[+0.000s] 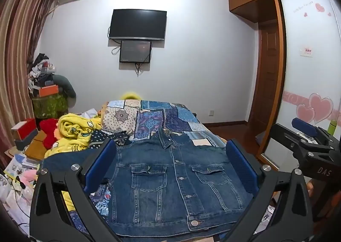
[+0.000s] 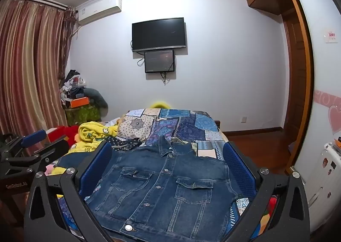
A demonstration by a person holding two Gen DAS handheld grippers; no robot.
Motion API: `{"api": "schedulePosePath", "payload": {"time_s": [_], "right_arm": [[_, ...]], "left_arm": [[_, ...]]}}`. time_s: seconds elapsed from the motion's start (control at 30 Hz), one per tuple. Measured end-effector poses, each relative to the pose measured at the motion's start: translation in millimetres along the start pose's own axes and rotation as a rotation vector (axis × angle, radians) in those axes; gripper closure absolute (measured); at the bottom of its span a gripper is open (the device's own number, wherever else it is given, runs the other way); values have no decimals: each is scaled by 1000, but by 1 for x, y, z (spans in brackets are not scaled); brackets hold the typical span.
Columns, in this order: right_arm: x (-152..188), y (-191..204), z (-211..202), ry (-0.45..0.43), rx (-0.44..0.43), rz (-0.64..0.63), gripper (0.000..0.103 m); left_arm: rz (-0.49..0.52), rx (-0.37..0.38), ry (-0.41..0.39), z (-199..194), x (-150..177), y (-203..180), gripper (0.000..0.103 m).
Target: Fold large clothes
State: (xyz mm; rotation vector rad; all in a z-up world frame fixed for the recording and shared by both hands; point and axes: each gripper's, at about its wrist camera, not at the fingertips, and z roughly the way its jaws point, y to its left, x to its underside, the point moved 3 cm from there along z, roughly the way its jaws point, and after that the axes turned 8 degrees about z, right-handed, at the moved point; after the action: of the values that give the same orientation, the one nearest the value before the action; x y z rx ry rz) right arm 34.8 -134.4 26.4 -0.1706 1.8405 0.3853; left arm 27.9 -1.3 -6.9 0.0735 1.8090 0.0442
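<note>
A dark blue denim jacket [image 1: 170, 182] [image 2: 166, 184] lies flat and buttoned on the bed, front up, collar away from me and hem nearest. My left gripper [image 1: 170, 143] hovers over it, open, its blue pads [image 1: 100, 163] wide apart on either side of the jacket's chest and nothing between them. My right gripper [image 2: 166, 145] hangs the same way, open, framing the jacket a little from the right. Each gripper shows in the other's view: the right gripper [image 1: 307, 137] at the far right, the left gripper [image 2: 40, 146] at the far left. A denim part, perhaps a sleeve [image 1: 64, 158], stretches left behind the finger.
A blue patchwork quilt [image 1: 170, 118] covers the bed. A crumpled yellow blanket [image 1: 74, 129] and a red plush [image 1: 50, 133] lie at the jacket's left. Boxes and clutter [image 1: 25, 135] crowd the left side. A wardrobe with a sliding door [image 1: 309, 61] stands right, wooden floor [image 1: 232, 129] beside the bed.
</note>
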Motion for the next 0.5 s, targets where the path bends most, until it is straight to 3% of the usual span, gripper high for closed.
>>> {"api": "schedulePosePath", "payload": {"time_s": [0.2,0.5], "right_arm": [[0,1,1,6,2,-5,0],[0,1,1,4,0,-9,0]], "left_arm": [[11,-31,-7,-9,7,-9,0],[-8,12,22,5,4,-1,0]]}}
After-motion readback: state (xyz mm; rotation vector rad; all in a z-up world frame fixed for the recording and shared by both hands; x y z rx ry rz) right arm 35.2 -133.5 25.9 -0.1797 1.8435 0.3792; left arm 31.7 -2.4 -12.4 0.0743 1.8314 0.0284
